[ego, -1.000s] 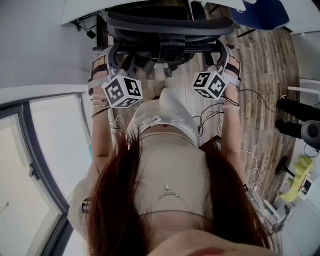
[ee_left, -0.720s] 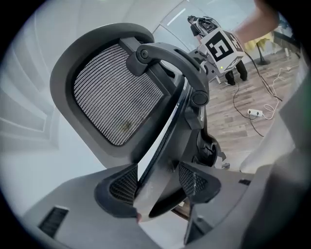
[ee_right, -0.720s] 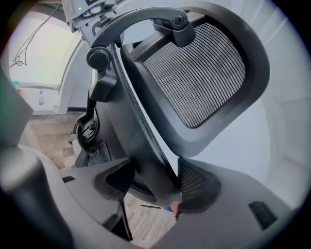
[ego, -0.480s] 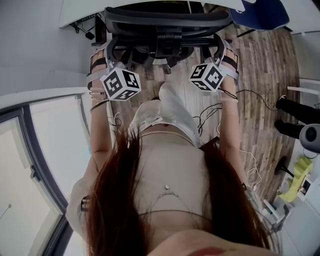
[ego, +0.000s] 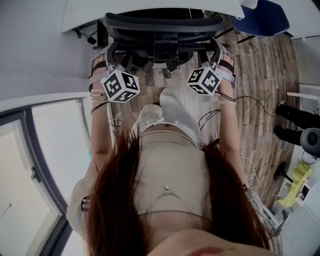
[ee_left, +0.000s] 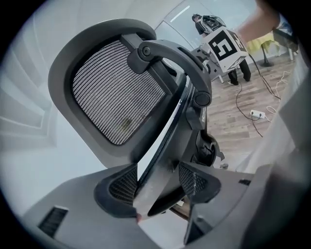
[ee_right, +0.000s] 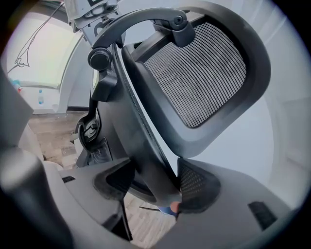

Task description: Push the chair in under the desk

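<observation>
We stand behind the black chair [ego: 165,22], which sits on the wooden floor [ego: 260,75] at the far side of the scene, its back just beside the near edge of the white bench [ego: 80,10]. Our left claw [ee_left: 155,187] is spread wide and clamped on the left edge of the chair's back frame, which fills the gap between its pads. Our right claw [ee_right: 148,187] grips the right edge the same way. The mesh headrest [ee_left: 114,92] rises above both.

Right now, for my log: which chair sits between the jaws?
The black mesh chair, held in both jaws; the blue chair stands apart, upper right.
</observation>
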